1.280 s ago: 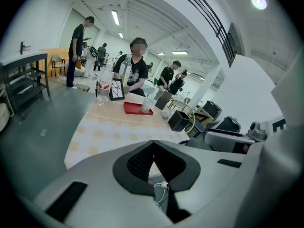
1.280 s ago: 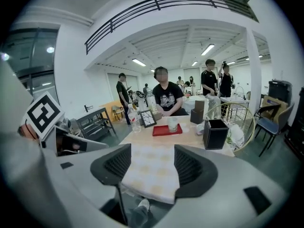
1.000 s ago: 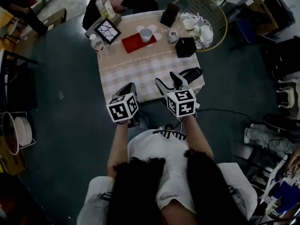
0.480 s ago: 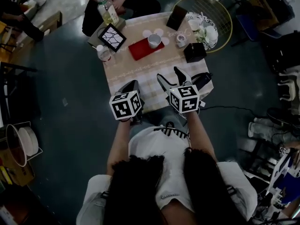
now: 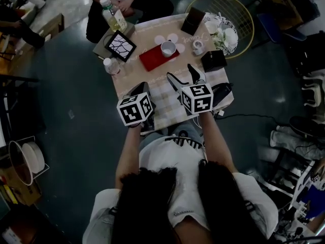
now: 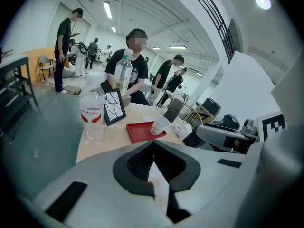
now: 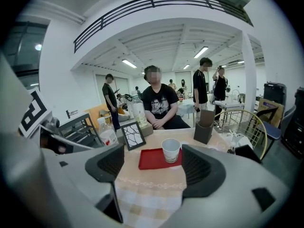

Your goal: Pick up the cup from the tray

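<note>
A small white paper cup [image 5: 168, 48] stands upright on the right end of a flat red tray [image 5: 155, 59] on the far half of the table [image 5: 137, 75] — open-mouthed, tapering toward its base. The right claw [image 5: 180, 74] is opening with nothing between its jaws, well short of the cup. The left claw [image 5: 141, 88] is clenched and empty.

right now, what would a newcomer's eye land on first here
The white cup on the red tray stands out in the middle of the cloth-covered table. Nearer the person, two claws with black-and-white marker cubes hover over the table's near side. The right claw is opening with nothing between its jaws and points at the cup, while the left claw is shut.
</note>
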Tool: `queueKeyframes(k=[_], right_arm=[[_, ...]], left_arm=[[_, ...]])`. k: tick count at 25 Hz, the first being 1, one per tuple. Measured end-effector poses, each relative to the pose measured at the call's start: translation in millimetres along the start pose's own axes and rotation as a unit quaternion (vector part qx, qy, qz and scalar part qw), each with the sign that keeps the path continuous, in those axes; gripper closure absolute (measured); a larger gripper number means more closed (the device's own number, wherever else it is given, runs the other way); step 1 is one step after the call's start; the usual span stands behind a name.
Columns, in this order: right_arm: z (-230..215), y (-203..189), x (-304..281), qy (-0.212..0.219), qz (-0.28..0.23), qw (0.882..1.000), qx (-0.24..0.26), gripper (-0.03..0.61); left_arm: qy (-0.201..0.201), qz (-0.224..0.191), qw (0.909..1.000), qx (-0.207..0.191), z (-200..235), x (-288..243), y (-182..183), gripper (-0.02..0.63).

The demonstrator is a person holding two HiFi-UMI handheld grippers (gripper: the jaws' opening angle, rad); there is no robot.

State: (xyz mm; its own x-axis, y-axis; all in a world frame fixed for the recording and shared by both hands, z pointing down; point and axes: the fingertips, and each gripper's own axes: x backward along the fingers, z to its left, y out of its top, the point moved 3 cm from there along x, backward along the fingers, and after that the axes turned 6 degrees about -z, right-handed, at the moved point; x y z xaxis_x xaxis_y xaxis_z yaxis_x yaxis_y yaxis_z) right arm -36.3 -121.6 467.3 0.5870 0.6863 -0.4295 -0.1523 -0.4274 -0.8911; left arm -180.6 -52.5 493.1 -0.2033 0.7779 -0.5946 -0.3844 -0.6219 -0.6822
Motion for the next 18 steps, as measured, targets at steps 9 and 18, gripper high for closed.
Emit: queueKeyframes(k=[9, 18], right_arm=[[-26, 11, -61, 0.0, -0.009, 1.0, 0.003, 0.204], [-45, -8, -120, 0.005, 0.021, 0.999, 0.03, 0.186]], left_arm=[[0.04, -0.007, 0.9991, 0.011, 9, -46, 28, 0.606], [0.049, 0.014, 0.9986, 0.014, 13, -98, 39, 0.606]])
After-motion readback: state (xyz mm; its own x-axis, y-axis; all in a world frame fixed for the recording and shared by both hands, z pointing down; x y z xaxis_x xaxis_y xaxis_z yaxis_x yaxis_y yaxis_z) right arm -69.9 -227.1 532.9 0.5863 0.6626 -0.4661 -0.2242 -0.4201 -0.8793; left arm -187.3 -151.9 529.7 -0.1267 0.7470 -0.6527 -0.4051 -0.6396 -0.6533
